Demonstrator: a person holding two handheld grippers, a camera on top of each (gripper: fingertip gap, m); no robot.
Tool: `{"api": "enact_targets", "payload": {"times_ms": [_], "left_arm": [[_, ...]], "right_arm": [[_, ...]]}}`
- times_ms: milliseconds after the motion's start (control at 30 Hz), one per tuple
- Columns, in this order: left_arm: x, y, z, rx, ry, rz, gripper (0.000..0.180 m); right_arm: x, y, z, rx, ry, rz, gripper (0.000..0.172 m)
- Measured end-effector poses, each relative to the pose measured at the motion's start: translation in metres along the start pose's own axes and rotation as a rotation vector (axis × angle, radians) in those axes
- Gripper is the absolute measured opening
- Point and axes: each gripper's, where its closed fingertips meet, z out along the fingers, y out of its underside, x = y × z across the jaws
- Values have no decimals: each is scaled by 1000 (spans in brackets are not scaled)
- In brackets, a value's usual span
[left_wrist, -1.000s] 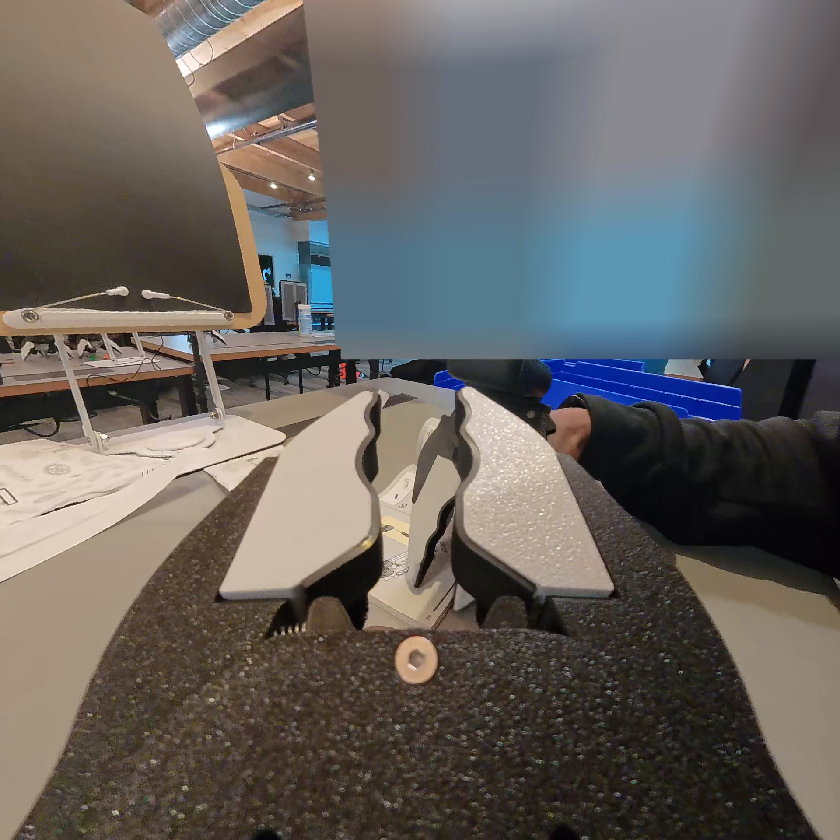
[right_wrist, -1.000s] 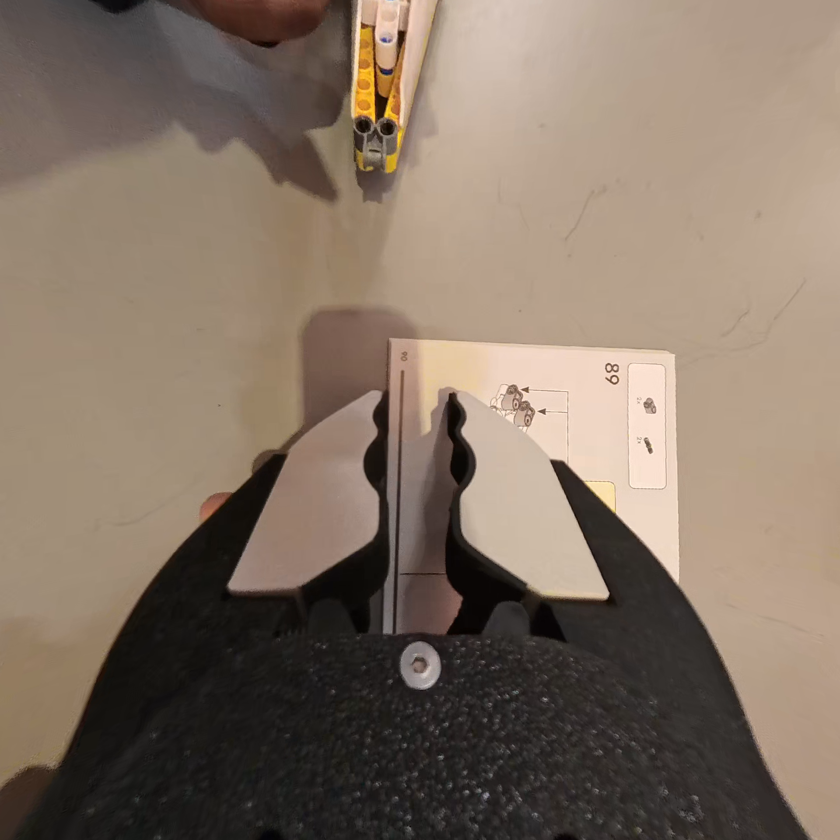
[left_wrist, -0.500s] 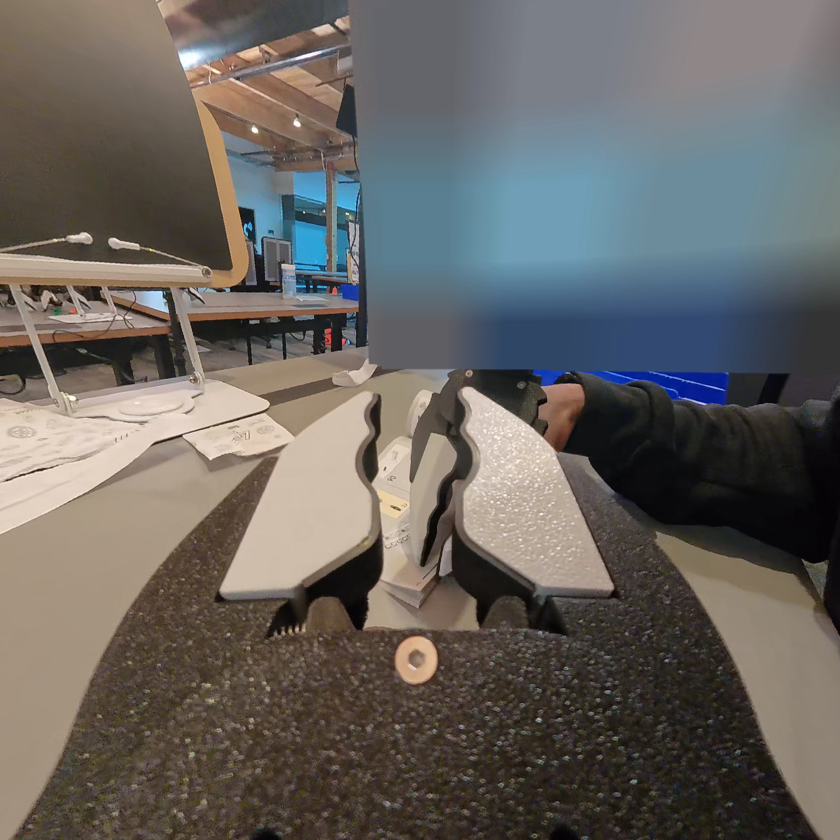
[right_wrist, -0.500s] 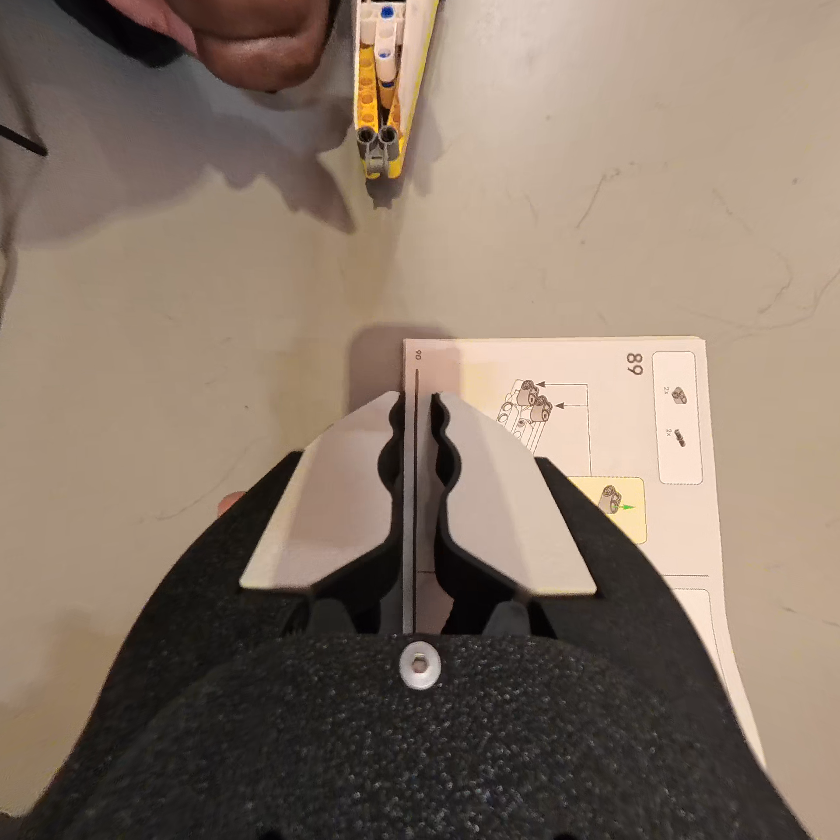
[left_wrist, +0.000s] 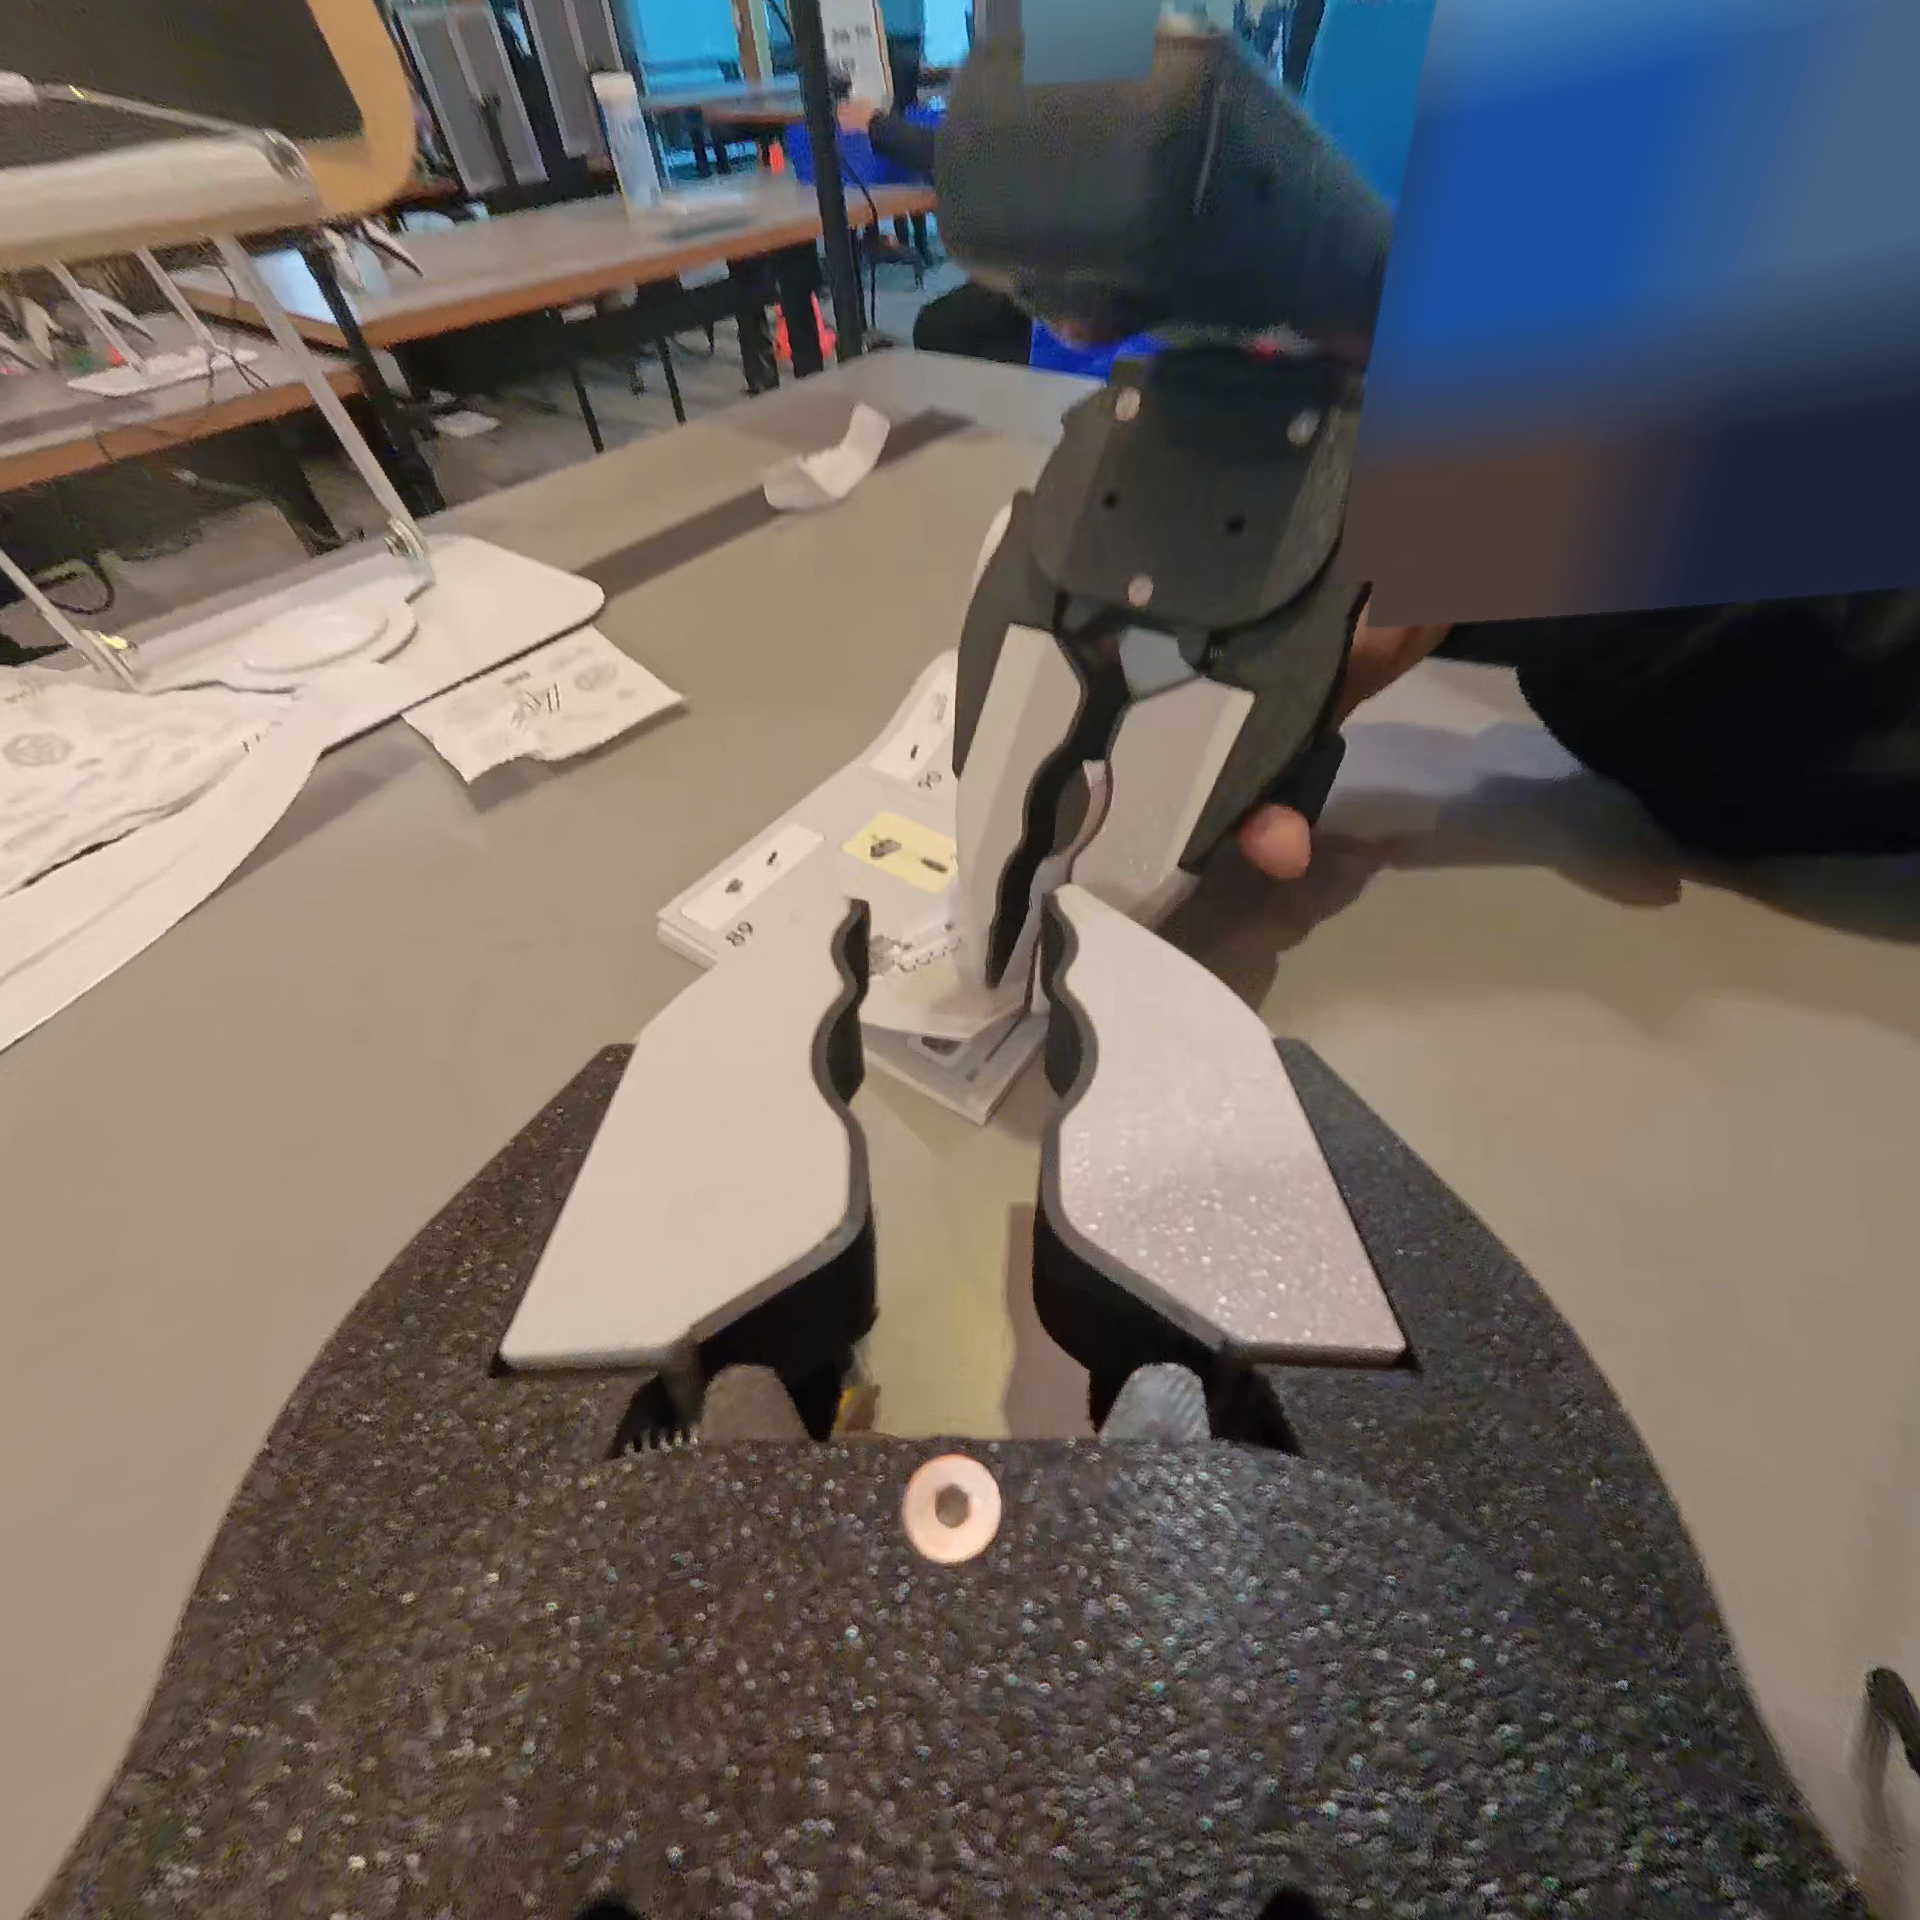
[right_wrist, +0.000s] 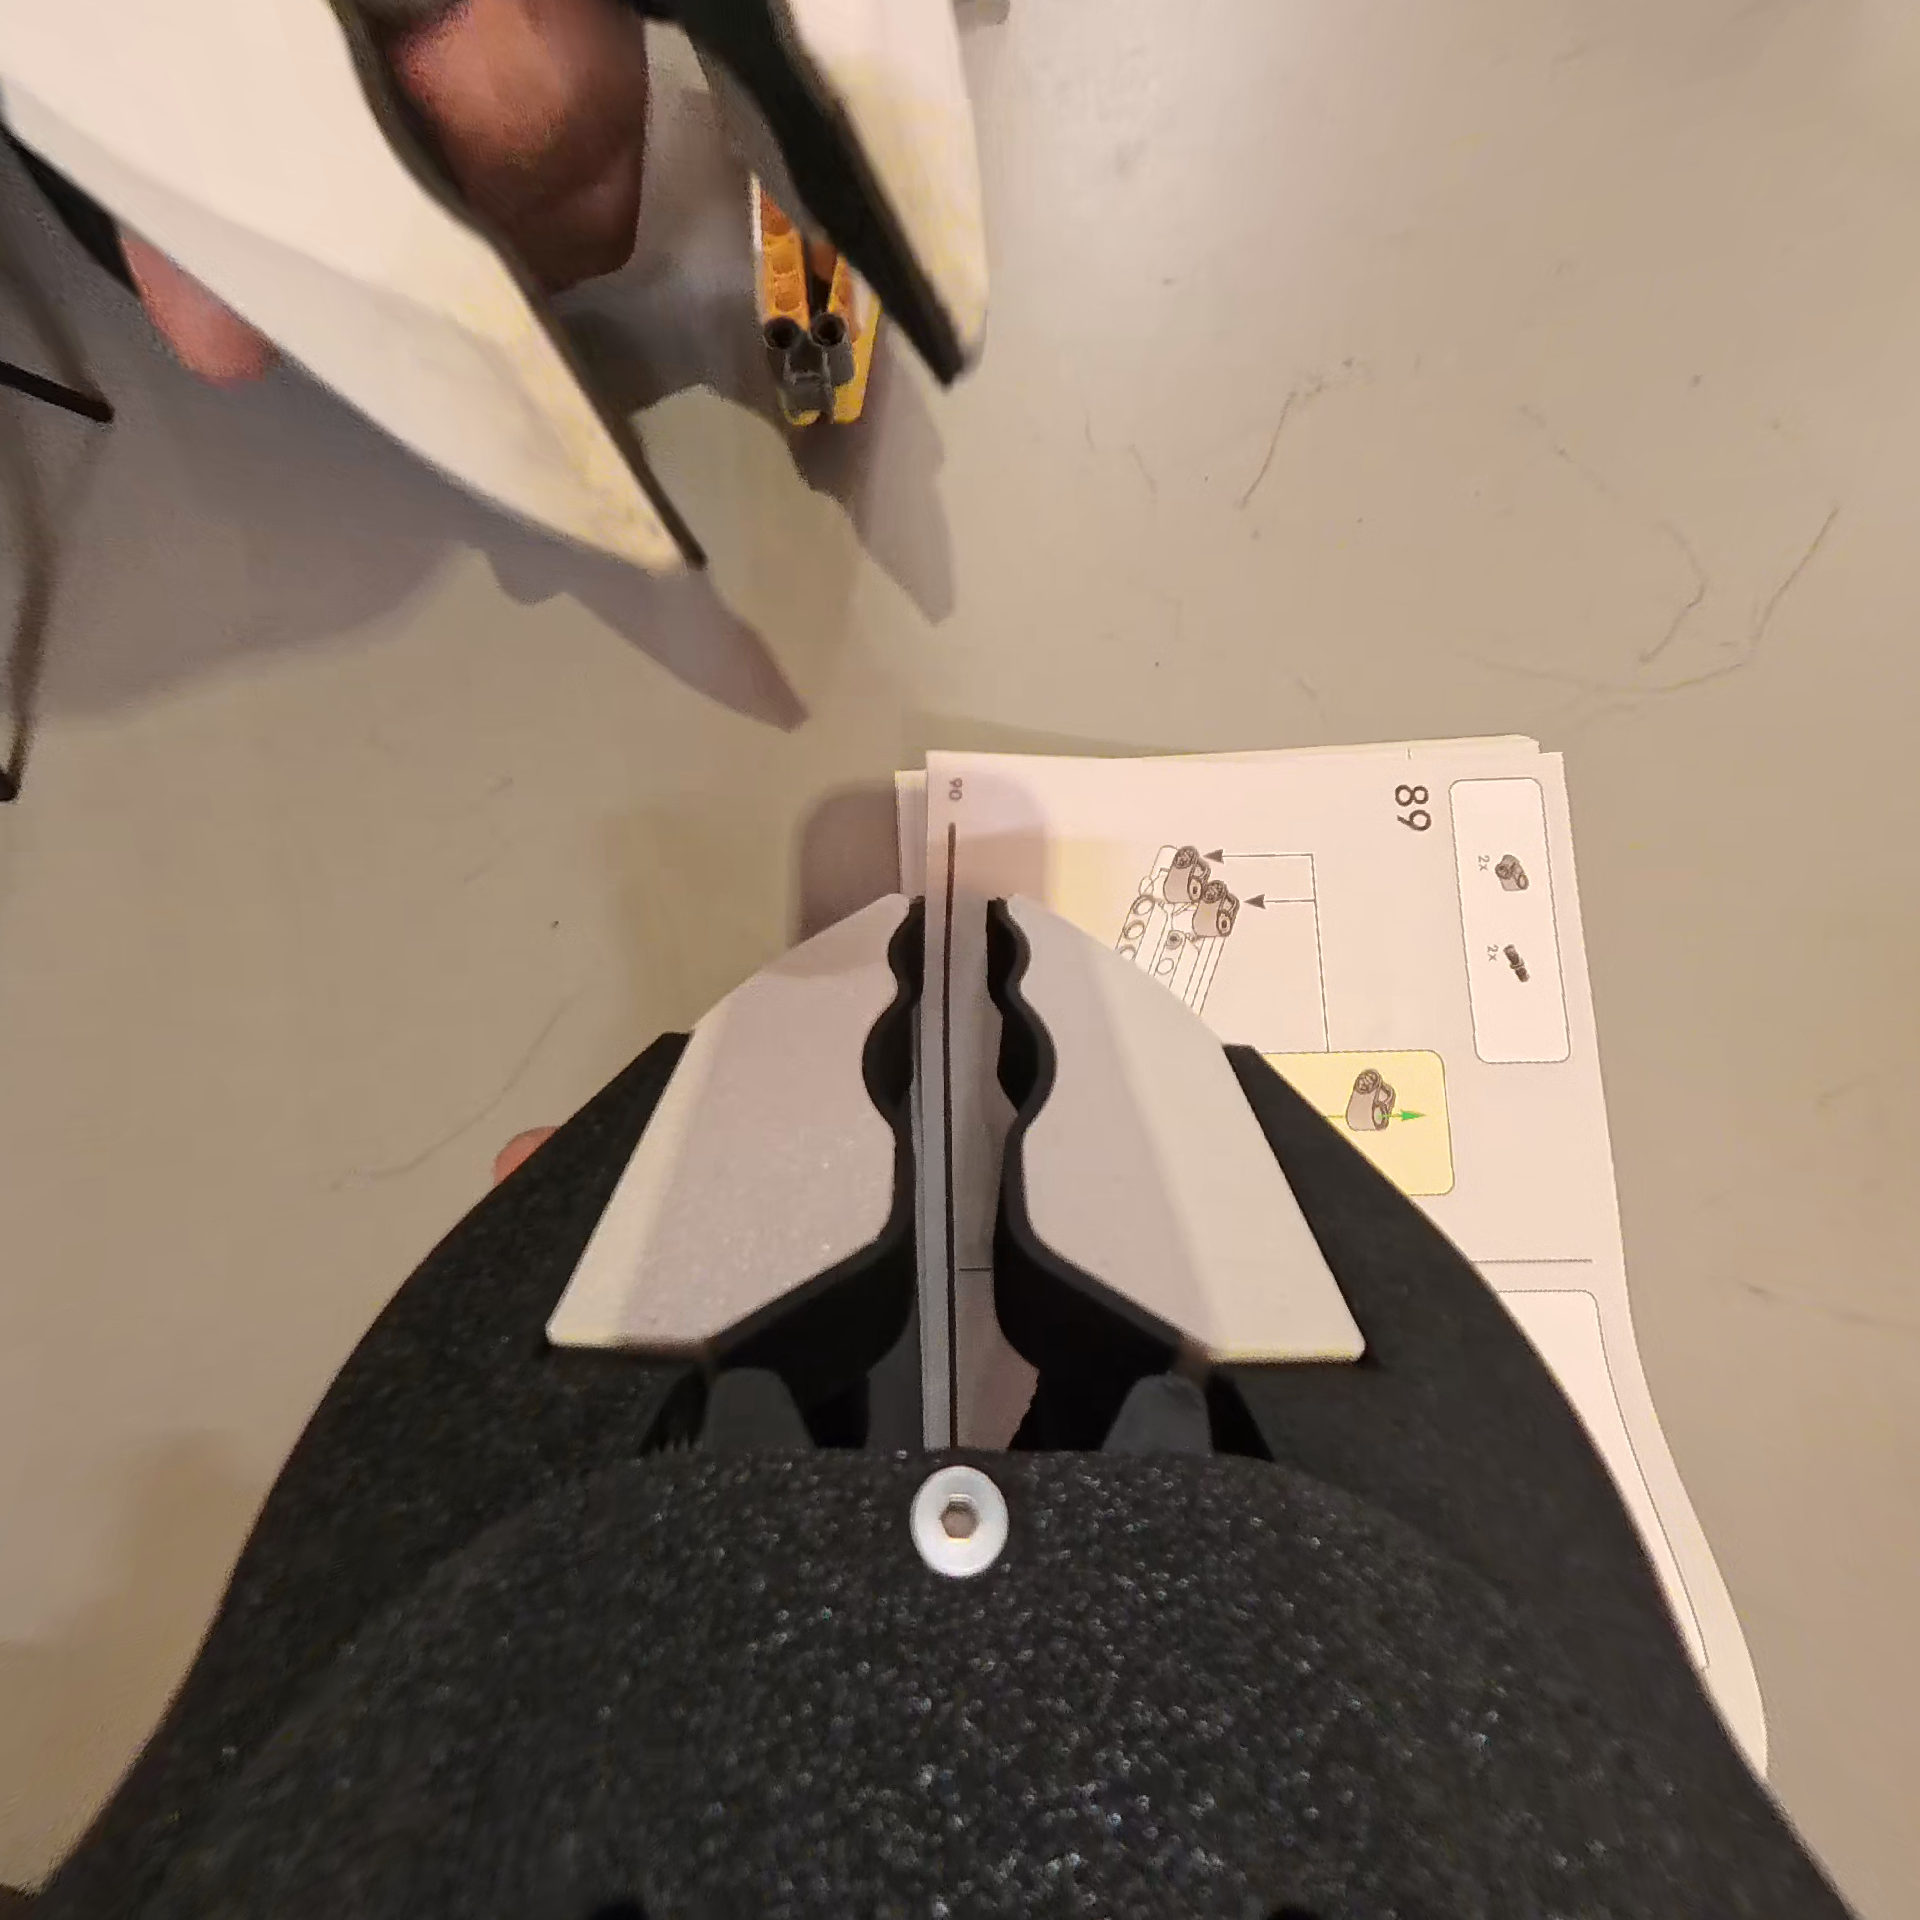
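While your left claw (left_wrist: 951, 925) hangs wide and bare above the bench (left_wrist: 416, 1018), loose leaflets (left_wrist: 540, 712) lie left, and your right claw (left_wrist: 1023, 935) blocks the instruction booklet (left_wrist: 769, 883). From the right wrist, your right claw (right_wrist: 951, 909) pinches a raised booklet page (right_wrist: 961, 831); a yellow brick assembly (right_wrist: 816, 332) lies beyond.

Instruction booklet (right_wrist: 1403, 831): white, stapled, lying open and flat on the grey table (right_wrist: 1351, 416), printed with line diagrams and a pale yellow inset. In the right wrist view it extends from centre toward 4 o'clock. One page (right_wrist: 940, 1039) stands lifted edge-on, pinched between the fingers of the right gripper (right_wrist: 951, 904). Toy-brick assembly (right_wrist: 816, 343): narrow, yellow with grey connector ends, lying on the table at 12 o'clock, well apart from the booklet, seen between the spread fingers of the left gripper (left_wrist: 951, 914), which do not press it.
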Motion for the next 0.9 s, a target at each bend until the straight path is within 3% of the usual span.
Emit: {"api": "enact_targets", "payload": {"times_ms": [233,600,900], "left_arm": [[7,30,11,-170,24,-2,34],[7,35,15,-257,-9,44,34],[7,49,26,-376,-61,285,34]], "right_arm": [[3,2,0,-5,14,8,11],[5,2,-3,-1,21,26,12],[9,1,-8,15,34,49,12]]}}
